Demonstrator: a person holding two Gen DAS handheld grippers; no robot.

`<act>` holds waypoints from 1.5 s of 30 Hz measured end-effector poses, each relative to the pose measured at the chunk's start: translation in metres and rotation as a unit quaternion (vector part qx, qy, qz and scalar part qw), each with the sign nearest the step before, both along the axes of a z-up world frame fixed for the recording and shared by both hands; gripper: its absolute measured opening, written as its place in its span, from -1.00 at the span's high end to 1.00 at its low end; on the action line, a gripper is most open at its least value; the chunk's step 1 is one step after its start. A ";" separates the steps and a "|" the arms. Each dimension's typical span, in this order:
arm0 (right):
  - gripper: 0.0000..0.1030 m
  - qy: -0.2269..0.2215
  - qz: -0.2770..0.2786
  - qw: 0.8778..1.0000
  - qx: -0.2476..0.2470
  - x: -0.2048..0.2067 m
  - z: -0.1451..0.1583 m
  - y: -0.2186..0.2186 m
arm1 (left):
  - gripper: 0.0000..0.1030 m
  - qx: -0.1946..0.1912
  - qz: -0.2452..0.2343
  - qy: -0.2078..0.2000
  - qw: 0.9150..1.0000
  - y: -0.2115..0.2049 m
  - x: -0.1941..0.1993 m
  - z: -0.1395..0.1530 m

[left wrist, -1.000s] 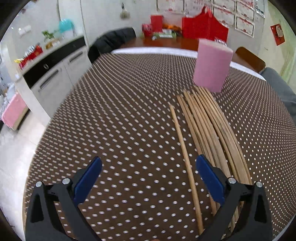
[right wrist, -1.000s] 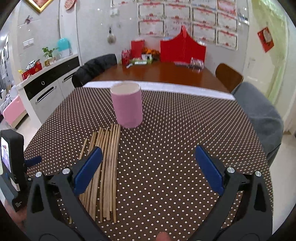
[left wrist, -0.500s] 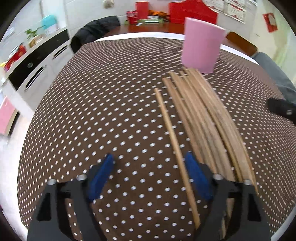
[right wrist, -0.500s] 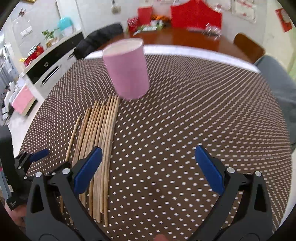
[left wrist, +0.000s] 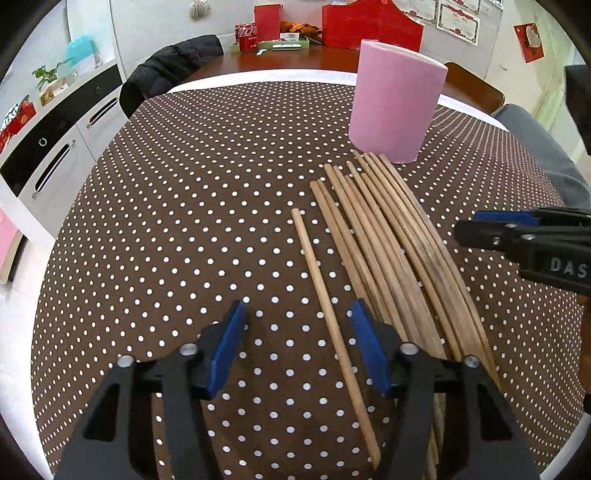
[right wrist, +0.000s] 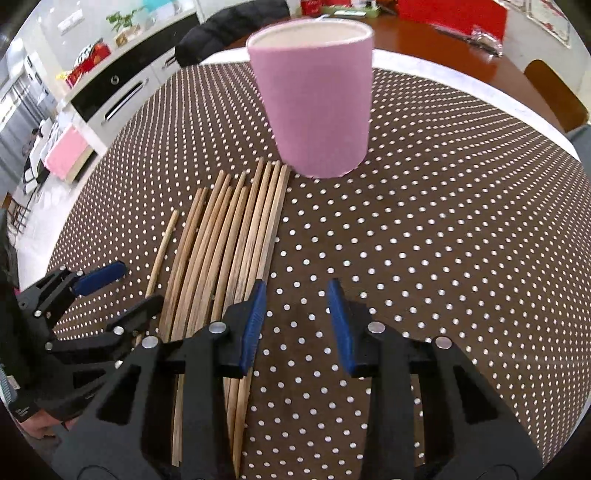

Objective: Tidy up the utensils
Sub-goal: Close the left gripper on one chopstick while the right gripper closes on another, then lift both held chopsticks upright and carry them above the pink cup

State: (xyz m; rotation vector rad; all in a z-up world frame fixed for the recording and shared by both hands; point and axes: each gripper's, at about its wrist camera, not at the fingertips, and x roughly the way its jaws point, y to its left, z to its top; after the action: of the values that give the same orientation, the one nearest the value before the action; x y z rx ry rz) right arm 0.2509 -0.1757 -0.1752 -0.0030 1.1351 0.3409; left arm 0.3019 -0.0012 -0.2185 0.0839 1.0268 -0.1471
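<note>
A pink cup (left wrist: 391, 107) (right wrist: 317, 96) stands upright on the dotted brown tablecloth (left wrist: 192, 229). Just in front of it lies a bundle of wooden chopsticks (left wrist: 399, 243) (right wrist: 229, 236). One lone chopstick (left wrist: 317, 273) (right wrist: 162, 243) lies apart on the bundle's left. My left gripper (left wrist: 297, 321) (right wrist: 136, 286) straddles that lone chopstick; its jaws are closing and the pads do not touch it. My right gripper (right wrist: 295, 295) (left wrist: 467, 225) hovers at the bundle's right edge, jaws closing over bare cloth, its left finger above the outermost chopsticks.
White-and-black cabinets (left wrist: 55, 147) stand beyond the table's left edge. A chair with a black jacket (left wrist: 173, 66) and a wooden table with red boxes (left wrist: 369, 26) lie behind. A grey seat (left wrist: 535, 147) is at the right.
Both grippers have come lower and nearer the chopsticks, and both pairs of jaws have narrowed. The left one shifted right until the lone chopstick lay between its fingers. The right one entered the left wrist view.
</note>
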 end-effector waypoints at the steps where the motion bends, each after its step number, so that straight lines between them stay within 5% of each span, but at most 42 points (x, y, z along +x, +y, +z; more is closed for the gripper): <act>1: 0.33 0.002 0.006 1.000 0.004 0.000 0.000 0.002 | 0.01 -0.002 0.000 -0.001 1.000 0.002 -0.001 -0.001; 11: 0.50 0.024 0.038 0.998 -0.035 0.017 -0.011 0.032 | 0.26 -0.008 -0.006 0.004 1.000 0.016 -0.024 -0.004; 16: 0.56 0.038 0.048 0.998 -0.030 0.017 -0.012 0.037 | -0.08 0.000 -0.010 0.009 1.000 0.006 -0.037 -0.005; 20: 0.59 0.053 0.059 0.997 -0.018 0.025 -0.015 0.043 | -0.09 0.003 -0.012 -0.004 1.000 0.003 -0.042 -0.006; 25: 0.73 0.060 0.052 0.997 -0.004 0.030 -0.014 0.037 | 0.24 0.004 -0.019 -0.010 1.000 0.006 -0.044 -0.006; 29: 0.76 0.060 0.039 0.997 0.023 0.032 -0.010 0.022 | 0.28 -0.003 -0.017 -0.006 1.000 0.009 -0.041 -0.004; 41: 0.78 0.044 0.062 0.995 -0.062 0.047 -0.017 0.046 | 0.28 0.009 -0.012 -0.010 1.000 0.003 -0.048 -0.005; 45: 0.85 0.039 0.065 0.995 -0.063 0.056 -0.020 0.052 | 0.88 -0.011 -0.019 -0.016 1.000 0.003 -0.043 -0.005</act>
State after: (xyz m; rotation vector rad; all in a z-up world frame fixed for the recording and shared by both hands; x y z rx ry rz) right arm 0.3068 -0.1242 -0.1948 -0.1769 1.2361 0.3878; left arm 0.2592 0.0015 -0.2234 0.0849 0.9916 -0.1905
